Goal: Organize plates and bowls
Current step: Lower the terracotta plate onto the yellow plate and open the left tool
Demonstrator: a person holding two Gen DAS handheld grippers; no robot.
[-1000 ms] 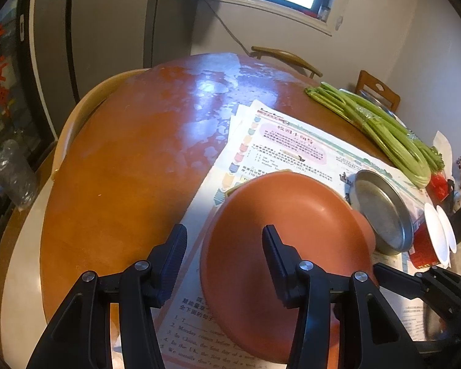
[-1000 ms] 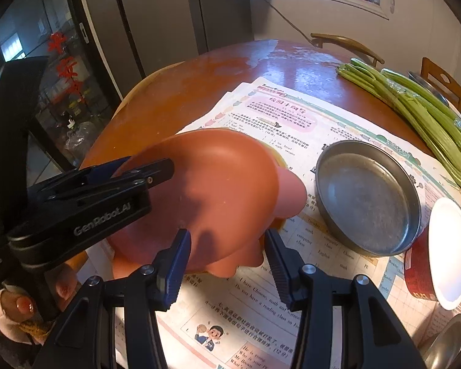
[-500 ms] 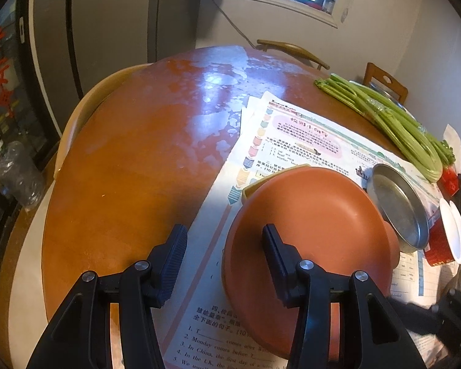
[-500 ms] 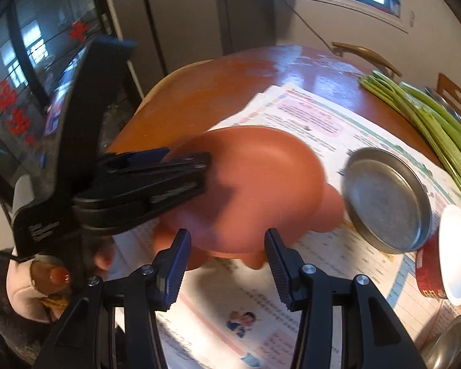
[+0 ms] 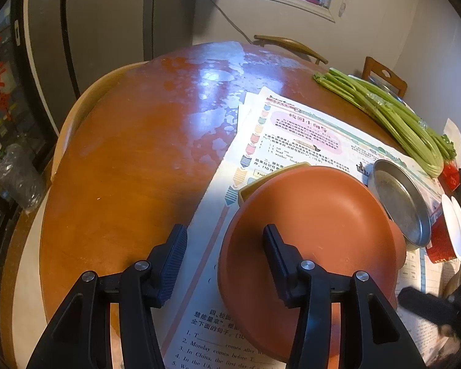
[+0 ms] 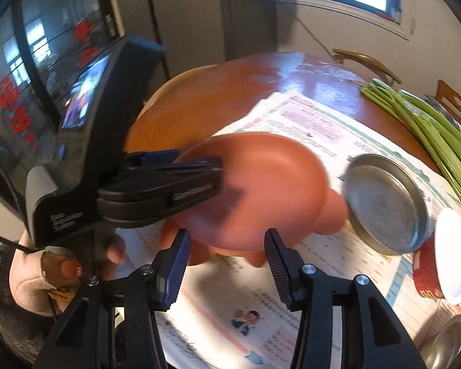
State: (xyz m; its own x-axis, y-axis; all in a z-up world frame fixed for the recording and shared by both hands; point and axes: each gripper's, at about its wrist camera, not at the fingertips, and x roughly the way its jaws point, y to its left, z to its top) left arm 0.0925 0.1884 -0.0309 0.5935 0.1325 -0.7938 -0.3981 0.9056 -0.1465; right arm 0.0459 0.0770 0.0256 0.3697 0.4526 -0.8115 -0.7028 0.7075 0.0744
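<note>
An orange plate point(image 5: 316, 224) point(image 6: 261, 190) tops a stack of orange bowls on the newspaper point(image 5: 307, 129); a yellow edge point(image 5: 246, 190) peeks out beneath it. My left gripper point(image 5: 224, 261) point(image 6: 199, 172) straddles the plate's left rim, one finger over the inside and one outside. Its pads stand apart from the rim. My right gripper point(image 6: 227, 261) is open just short of the stack's near side, with nothing between its fingers. A steel pan point(image 5: 399, 203) point(image 6: 384, 203) lies right of the stack.
A red cup with a white lid point(image 5: 445, 240) point(image 6: 451, 255) stands right of the pan. Celery stalks point(image 5: 393, 117) point(image 6: 430, 126) lie at the back right. A steel bowl point(image 6: 442, 341) sits at the lower right. The round wooden table point(image 5: 138, 169) shows bare wood at left. A hand point(image 6: 61, 267) holds the left gripper.
The right wrist view has swung left and drawn back a little from the stack, so the left gripper fills more of it. The left gripper still straddles the plate's rim.
</note>
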